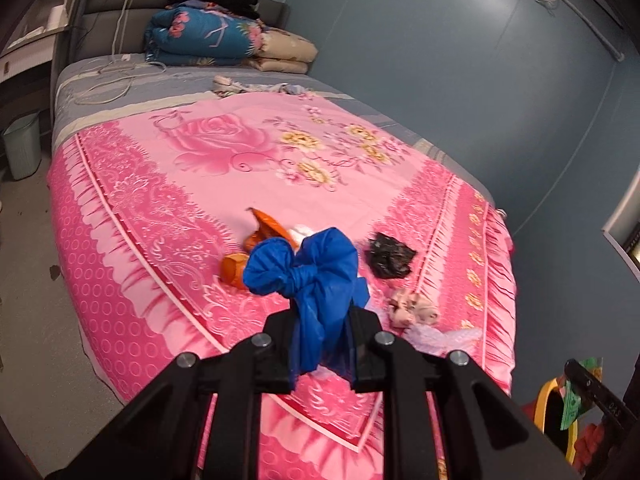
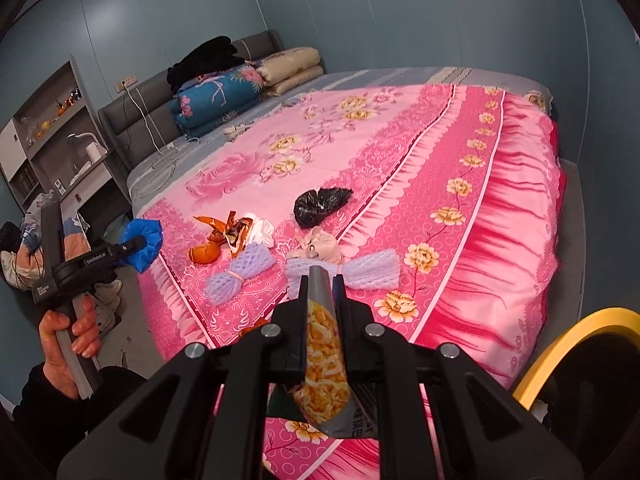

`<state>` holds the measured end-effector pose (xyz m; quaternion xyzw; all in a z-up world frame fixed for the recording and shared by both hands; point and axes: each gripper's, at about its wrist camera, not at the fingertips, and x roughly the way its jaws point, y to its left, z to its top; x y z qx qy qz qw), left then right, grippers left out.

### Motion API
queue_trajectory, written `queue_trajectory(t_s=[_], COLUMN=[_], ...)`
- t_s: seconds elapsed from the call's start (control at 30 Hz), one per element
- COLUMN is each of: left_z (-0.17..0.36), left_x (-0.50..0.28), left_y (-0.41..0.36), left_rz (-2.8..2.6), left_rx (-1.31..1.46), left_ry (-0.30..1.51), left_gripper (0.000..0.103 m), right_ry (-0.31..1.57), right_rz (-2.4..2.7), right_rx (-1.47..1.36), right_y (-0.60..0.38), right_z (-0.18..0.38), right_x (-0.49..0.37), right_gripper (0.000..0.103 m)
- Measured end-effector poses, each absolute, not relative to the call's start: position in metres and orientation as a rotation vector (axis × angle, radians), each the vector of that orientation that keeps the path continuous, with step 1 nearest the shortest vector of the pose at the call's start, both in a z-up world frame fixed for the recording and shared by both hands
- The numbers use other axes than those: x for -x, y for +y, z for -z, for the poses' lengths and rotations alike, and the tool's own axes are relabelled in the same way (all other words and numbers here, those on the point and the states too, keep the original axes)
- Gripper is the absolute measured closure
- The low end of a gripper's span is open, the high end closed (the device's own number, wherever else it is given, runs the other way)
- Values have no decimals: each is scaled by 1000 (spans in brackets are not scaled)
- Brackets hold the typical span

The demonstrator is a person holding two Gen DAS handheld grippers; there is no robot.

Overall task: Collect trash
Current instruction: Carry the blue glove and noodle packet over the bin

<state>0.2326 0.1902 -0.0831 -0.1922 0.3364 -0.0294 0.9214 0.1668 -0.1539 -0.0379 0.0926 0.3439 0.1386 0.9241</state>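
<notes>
The left tool point(image 1: 322, 344) is clenched on a knotted blue plastic bag point(image 1: 308, 268), held up over the pink bed cover point(image 1: 224, 168). The right tool point(image 2: 322, 304) is clenched on a shiny snack packet point(image 2: 326, 356) with yellow chips printed on it, and the packet hangs down between the two fingers. Both things look very light and soft, so they will flop and could slip out if the squeeze lets go. More trash lies on the bed: a crumpled black bag point(image 2: 320, 206), orange peel point(image 2: 206, 254), an orange wrapper point(image 2: 230, 228), a white tissue point(image 2: 262, 230), and two purple foam nets point(image 2: 240, 278). The nets are squashy, and I think the tied middle is the best spot to pinch. The black bag is crinkly, so a raised fold would be easiest to grab. A bin with a yellow rim point(image 2: 576, 344) sits just beside the bed, near the right tool.
</notes>
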Motion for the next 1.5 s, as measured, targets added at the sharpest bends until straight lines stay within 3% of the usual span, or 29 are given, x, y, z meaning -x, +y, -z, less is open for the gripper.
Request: queue_trajectory(t_s=[0.83, 1.5], left_z=[19, 34], left_x=[-171, -141], left_y=[10, -111], left_rz=[428, 674], left_rx=[246, 92], left_ry=[639, 747], left_gripper=[88, 88], right_ry=[535, 498], right_rz=[-128, 75], right_rx=[-260, -397], right_y=[-254, -359], right_z=[-35, -36], right_x=[-96, -56], right_gripper=[93, 92])
